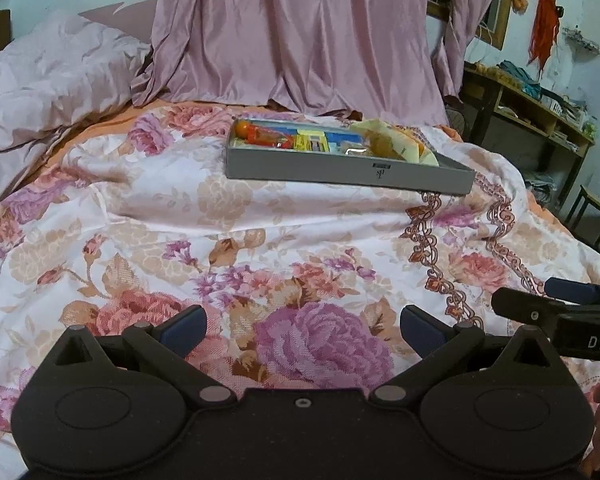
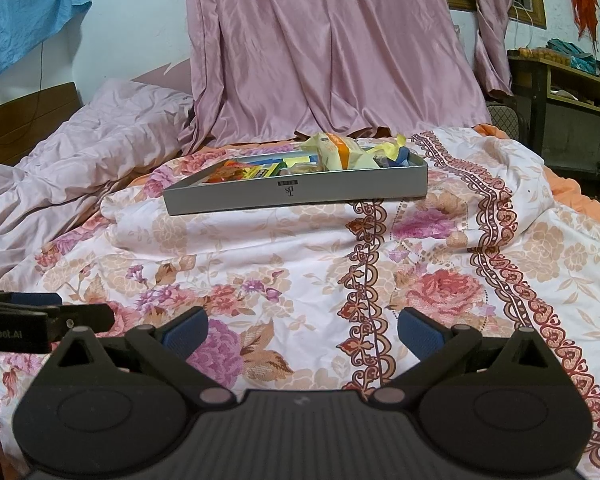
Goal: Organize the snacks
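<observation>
Two black handheld grippers with blue finger pads hover low over a floral bedspread (image 1: 148, 216), side by side; the left gripper (image 1: 302, 330) has its fingers spread wide apart, holding and touching nothing; the right gripper (image 2: 302, 330) is likewise spread wide and empty, floating above the printed pink and purple roses. Farther up the bed, well apart from both grippers, a shallow grey rectangular cardboard tray (image 2: 296, 194) rests on the bedspread; it holds a jumble of snack packets (image 1: 300, 140) in red, orange, yellow and blue, with pale yellow wrappers (image 2: 340, 152) heaped at its right end, rising above the rim. Behind the tray hangs a shiny pink satin curtain (image 1: 300, 32).
</observation>
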The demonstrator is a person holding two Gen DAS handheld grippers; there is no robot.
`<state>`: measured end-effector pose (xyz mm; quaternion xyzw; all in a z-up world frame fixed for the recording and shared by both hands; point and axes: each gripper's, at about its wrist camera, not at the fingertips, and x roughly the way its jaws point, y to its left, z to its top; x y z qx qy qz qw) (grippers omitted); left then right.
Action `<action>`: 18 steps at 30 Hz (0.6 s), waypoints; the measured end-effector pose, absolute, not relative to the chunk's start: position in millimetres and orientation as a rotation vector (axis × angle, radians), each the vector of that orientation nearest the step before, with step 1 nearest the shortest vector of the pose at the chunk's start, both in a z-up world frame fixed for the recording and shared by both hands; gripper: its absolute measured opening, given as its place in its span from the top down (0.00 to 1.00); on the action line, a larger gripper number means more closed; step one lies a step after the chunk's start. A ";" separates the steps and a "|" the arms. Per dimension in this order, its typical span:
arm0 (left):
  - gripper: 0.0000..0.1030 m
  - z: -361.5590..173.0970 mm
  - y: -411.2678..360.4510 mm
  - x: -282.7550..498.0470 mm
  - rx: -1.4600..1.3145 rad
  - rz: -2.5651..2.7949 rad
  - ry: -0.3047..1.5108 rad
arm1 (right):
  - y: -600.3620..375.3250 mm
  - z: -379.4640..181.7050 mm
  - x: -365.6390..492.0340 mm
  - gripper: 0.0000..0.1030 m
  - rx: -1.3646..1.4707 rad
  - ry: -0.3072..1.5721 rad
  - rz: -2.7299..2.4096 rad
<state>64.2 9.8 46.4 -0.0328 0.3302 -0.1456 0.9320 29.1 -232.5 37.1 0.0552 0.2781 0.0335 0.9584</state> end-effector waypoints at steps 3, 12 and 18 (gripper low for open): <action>0.01 47.6 17.7 66.3 -0.140 -0.312 0.688 | -231.6 38.1 28.9 0.00 0.111 0.563 0.069; 0.01 56.6 34.8 59.3 -0.270 -0.276 0.600 | -230.9 39.0 28.6 0.00 0.109 0.560 0.070; 0.01 60.6 27.8 54.9 -0.214 -0.270 0.546 | -230.6 38.9 28.4 0.00 0.108 0.560 0.070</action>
